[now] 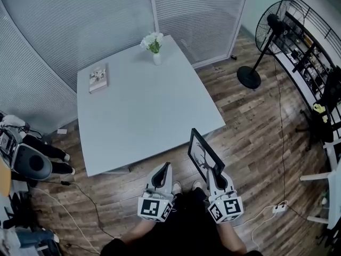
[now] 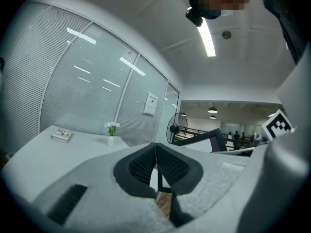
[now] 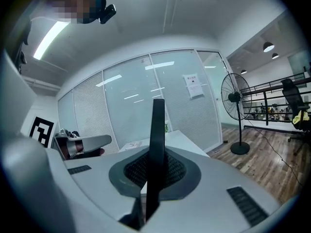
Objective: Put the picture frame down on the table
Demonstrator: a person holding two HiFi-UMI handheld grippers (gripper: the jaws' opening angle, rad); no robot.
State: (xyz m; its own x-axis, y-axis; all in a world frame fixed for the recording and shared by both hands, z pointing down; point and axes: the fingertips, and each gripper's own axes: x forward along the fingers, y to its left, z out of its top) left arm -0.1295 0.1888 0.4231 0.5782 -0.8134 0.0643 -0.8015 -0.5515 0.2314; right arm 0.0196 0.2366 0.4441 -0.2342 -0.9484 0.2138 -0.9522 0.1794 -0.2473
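Table ahead | right gripper jaws clamp picture frame, face shown only in head view | left gripper jaws together

Small white vase with white flowers, upright, near the far edge of the counter. Thin book lying flat by the far left corner, well apart from the vase.

Glass partition with closed blinds runs behind; a paper notice is stuck on one pane. Black pedestal fan stands on the wood plank floor at far right. Dark shelving rack beyond it, contents too small to tell.

White power strip on the floor at near right, with a cable trailing from it. Round grey device and loose cables at left. Ceiling strip light lit.
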